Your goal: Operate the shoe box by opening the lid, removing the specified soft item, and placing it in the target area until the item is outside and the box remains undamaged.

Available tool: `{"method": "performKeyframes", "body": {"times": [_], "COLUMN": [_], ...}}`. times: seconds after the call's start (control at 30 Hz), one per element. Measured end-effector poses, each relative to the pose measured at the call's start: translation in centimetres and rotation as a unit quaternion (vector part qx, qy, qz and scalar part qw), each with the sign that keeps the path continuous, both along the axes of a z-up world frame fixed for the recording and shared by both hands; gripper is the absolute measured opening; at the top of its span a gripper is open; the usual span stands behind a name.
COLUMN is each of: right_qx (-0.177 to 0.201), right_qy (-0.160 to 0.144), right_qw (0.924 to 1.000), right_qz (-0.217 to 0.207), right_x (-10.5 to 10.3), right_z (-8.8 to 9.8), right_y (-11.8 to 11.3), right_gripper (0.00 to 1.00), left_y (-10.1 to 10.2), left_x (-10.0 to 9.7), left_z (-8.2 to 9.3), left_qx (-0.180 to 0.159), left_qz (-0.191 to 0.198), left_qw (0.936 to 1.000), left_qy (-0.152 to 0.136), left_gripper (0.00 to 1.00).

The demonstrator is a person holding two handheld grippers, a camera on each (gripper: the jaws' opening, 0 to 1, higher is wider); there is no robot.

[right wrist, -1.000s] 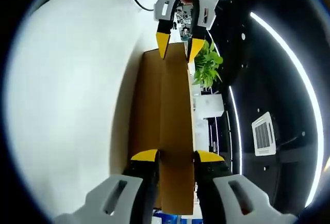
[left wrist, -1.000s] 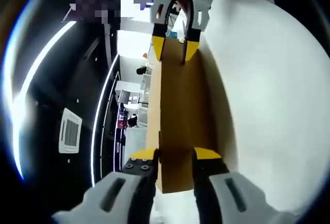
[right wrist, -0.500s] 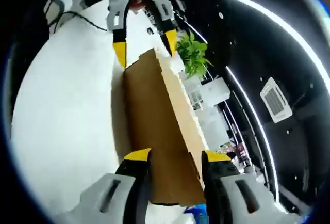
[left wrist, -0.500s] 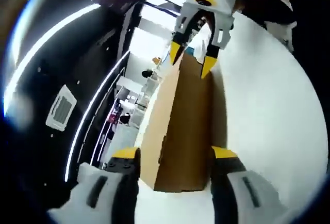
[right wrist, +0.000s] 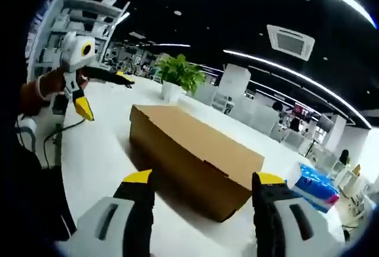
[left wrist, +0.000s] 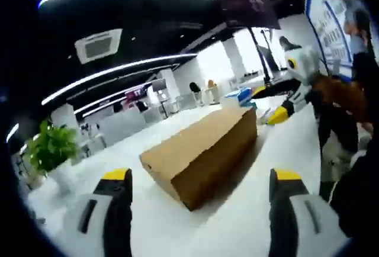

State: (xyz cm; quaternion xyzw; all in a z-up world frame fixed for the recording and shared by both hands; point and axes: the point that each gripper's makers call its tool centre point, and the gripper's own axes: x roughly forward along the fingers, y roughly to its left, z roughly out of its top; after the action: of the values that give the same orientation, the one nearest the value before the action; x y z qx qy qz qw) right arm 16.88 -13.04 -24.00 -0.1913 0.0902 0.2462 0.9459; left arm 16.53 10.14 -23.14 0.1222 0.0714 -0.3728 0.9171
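Observation:
A brown cardboard shoe box [left wrist: 201,150] lies on the white table [left wrist: 148,233] with its lid down. My left gripper [left wrist: 201,177] stands open wide, short of the box's near end and apart from it. The right gripper [left wrist: 269,103] shows past the far end, held by a person's hand. In the right gripper view the same box [right wrist: 195,147] lies lengthwise ahead. My right gripper [right wrist: 204,178] is open too, its yellow tips on either side of the near corner without touching. The left gripper [right wrist: 105,95] hangs open beyond the far left end.
A potted green plant [right wrist: 180,74] stands behind the box, also seen as a plant [left wrist: 50,147] at the left. A blue packet [right wrist: 317,186] lies near the table's right side. A person's sleeve [left wrist: 340,103] is at the right. Office desks fill the background.
Both grippers have drawn back from the box's ends and their jaws have spread wider. Both views have rolled, so the table now lies level.

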Motion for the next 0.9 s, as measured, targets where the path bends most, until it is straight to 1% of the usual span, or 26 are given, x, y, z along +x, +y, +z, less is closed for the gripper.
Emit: {"method": "performKeyframes", "body": {"times": [0.03, 0.07, 0.1, 0.13, 0.17, 0.2, 0.23, 0.3, 0.37, 0.43, 0.47, 0.5, 0.57, 0.6, 0.63, 0.7, 0.8, 0.83, 0.9], "right_qx": [0.009, 0.025, 0.028, 0.029, 0.035, 0.042, 0.048, 0.070, 0.091, 0.096, 0.098, 0.104, 0.115, 0.128, 0.136, 0.141, 0.143, 0.143, 0.149], "right_qy": [0.006, 0.015, 0.015, 0.022, 0.029, 0.030, 0.035, 0.050, 0.066, 0.073, 0.075, 0.080, 0.082, 0.086, 0.092, 0.096, 0.097, 0.095, 0.098], "right_qw": [0.9999, 0.9996, 0.9995, 0.9993, 0.9988, 0.9984, 0.9979, 0.9957, 0.9928, 0.9913, 0.9907, 0.9889, 0.9867, 0.9843, 0.9823, 0.9807, 0.9790, 0.9786, 0.9761], "right_qz": [0.000, -0.006, -0.008, -0.009, -0.015, -0.020, -0.024, -0.034, -0.042, -0.052, -0.058, -0.071, -0.080, -0.086, -0.091, -0.095, -0.109, -0.114, -0.125], "right_x": [-0.2, -0.8, -1.1, -1.6, -2.0, -2.4, -2.9, -3.8, -4.8, -5.6, -5.9, -6.7, -7.7, -8.2, -8.7, -9.6, -11.0, -11.3, -11.7], "right_z": [0.0, 0.1, 0.2, 0.1, 0.1, 0.1, 0.1, 0.0, -0.2, -0.4, -0.5, -0.6, -0.5, -0.4, -0.5, -0.7, -0.9, -1.0, -1.4], "right_y": [0.0, -0.4, -0.7, -0.8, -1.1, -1.4, -1.6, -2.0, -2.4, -3.1, -3.3, -3.9, -4.5, -4.8, -5.0, -5.5, -6.4, -6.7, -7.4], "right_gripper": [0.74, 0.75, 0.76, 0.78, 0.81, 0.82, 0.85, 0.90, 0.93, 0.95, 0.95, 0.95, 0.95, 0.95, 0.95, 0.95, 0.95, 0.95, 0.95], "left_y": [0.7, 1.4, 1.8, 2.3, 2.8, 3.2, 3.9, 4.7, 5.4, 6.1, 6.2, 6.5, 7.3, 8.1, 8.5, 9.5, 10.3, 10.5, 10.7], "left_x": [-0.3, -0.6, -0.8, -1.1, -1.3, -1.6, -2.2, -3.2, -4.1, -5.3, -5.4, -6.0, -6.1, -6.1, -6.3, -6.9, -8.2, -8.9, -9.5], "left_z": [-0.2, -0.6, -0.6, -0.5, -0.4, -0.1, 0.1, 0.3, 0.3, 0.0, 0.0, 0.1, 0.2, -0.3, -0.7, -1.5, -1.8, -1.7, -1.5], "left_qx": [-0.020, -0.047, -0.062, -0.084, -0.097, -0.110, -0.106, -0.103, -0.094, -0.086, -0.086, -0.089, -0.102, -0.116, -0.117, -0.102, -0.090, -0.089, -0.096], "left_qz": [0.006, 0.013, 0.018, 0.023, 0.028, 0.030, 0.031, 0.039, 0.052, 0.061, 0.062, 0.066, 0.071, 0.090, 0.098, 0.106, 0.122, 0.126, 0.131], "left_qw": [0.9994, 0.9970, 0.9950, 0.9922, 0.9899, 0.9884, 0.9891, 0.9886, 0.9881, 0.9857, 0.9853, 0.9845, 0.9847, 0.9792, 0.9768, 0.9771, 0.9766, 0.9759, 0.9744], "left_qy": [0.026, 0.060, 0.075, 0.089, 0.099, 0.100, 0.097, 0.103, 0.110, 0.132, 0.134, 0.136, 0.123, 0.139, 0.150, 0.153, 0.152, 0.154, 0.155], "left_gripper": [0.99, 0.99, 0.99, 0.99, 0.99, 0.99, 0.99, 0.99, 0.99, 0.99, 0.99, 0.99, 0.99, 0.99, 0.99, 0.99, 0.99, 0.99, 0.99]}}
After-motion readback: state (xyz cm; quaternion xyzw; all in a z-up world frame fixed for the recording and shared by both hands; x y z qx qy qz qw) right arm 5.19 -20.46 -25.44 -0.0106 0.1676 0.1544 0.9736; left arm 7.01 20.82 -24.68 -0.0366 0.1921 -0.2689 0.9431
